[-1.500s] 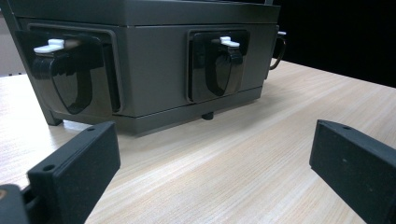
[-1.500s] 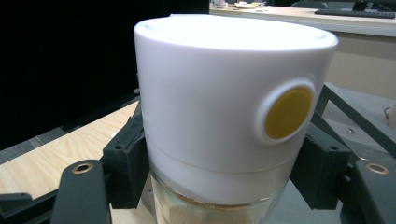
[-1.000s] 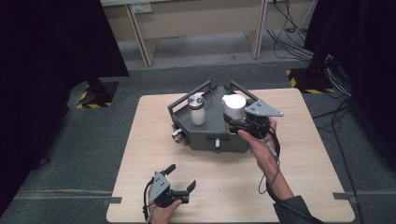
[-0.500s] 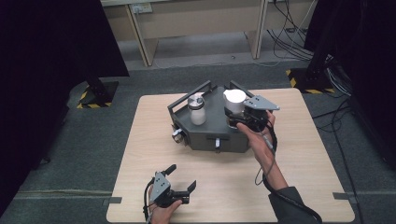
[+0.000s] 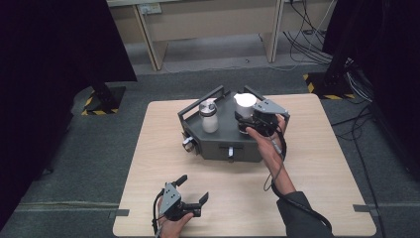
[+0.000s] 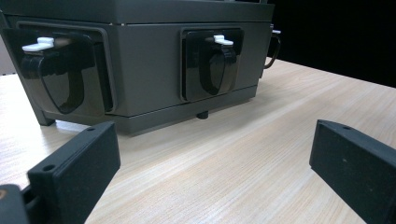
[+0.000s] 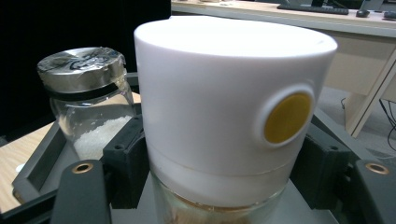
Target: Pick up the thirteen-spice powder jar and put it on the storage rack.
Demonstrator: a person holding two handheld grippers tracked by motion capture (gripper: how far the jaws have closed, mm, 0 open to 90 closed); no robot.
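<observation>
High view: grey case (image 5: 223, 141) sits at the table's (image 5: 317, 188) far-middle, two jars on its top. White-lidded jar (image 5: 244, 106) stands at the case's far right corner; right gripper (image 5: 246, 120) is at it, jaws either side of the jar's lower body. Foil-capped jar (image 5: 209, 115) stands left of it, well apart. Left gripper (image 5: 192, 189) rests near the table's near edge, left of centre, jaws apart, nothing between them.

Left gripper view: jaws wide apart above bare wood. Case front ahead, two black latches (image 6: 211, 65) with white tabs.

Right gripper view: white-lidded jar (image 7: 233, 102) upright between the jaws, yellow disc (image 7: 286, 117) on the lid's side. Jaws close against the glass; firm contact cannot be told. Foil-capped jar (image 7: 88, 100) behind, holding white grains.
</observation>
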